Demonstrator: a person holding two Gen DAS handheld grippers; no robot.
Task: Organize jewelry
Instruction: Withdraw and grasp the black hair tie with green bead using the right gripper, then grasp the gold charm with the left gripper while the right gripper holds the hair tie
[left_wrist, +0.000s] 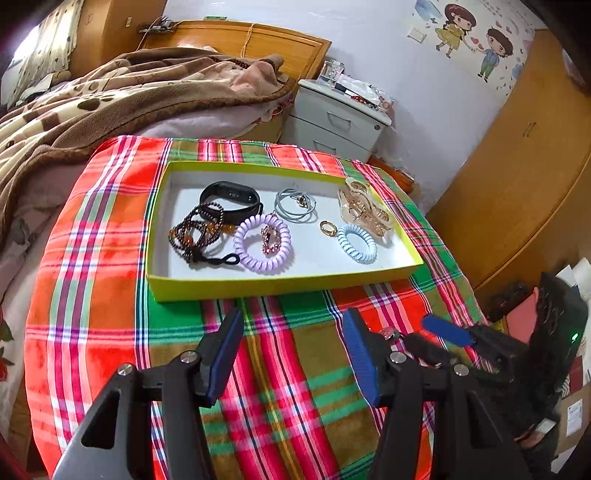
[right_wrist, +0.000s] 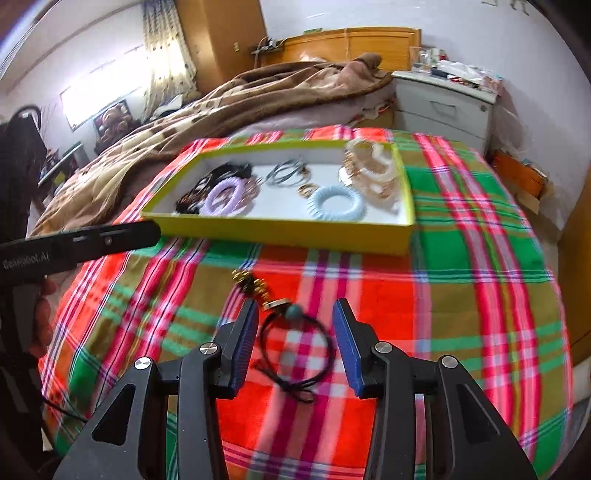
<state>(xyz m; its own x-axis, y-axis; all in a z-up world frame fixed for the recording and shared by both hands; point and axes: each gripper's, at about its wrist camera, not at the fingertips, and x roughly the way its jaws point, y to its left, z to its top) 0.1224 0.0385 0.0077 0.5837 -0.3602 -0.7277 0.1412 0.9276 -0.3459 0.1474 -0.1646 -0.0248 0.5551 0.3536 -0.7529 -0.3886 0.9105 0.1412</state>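
A black cord bracelet (right_wrist: 295, 343) lies between the wide right tongs (right_wrist: 295, 317); left tongs (left_wrist: 291, 332) wide, yellow tray (right_wrist: 280, 230) ahead.

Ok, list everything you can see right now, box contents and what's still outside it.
box: 1, yellow-green, on plaid cloth
coil ties: 2, lilac and pale blue, in box
band: 1, black, box rear left
beads: 1 string, dark brown, box left
grey loop: 1, box middle
ring: 1, gold, beside blue tie
claw clip: 1, gold-cream, box right
cord bracelet: 1, black with teal bead, on cloth outside box
left gripper: open, empty
right gripper: open, around bracelet
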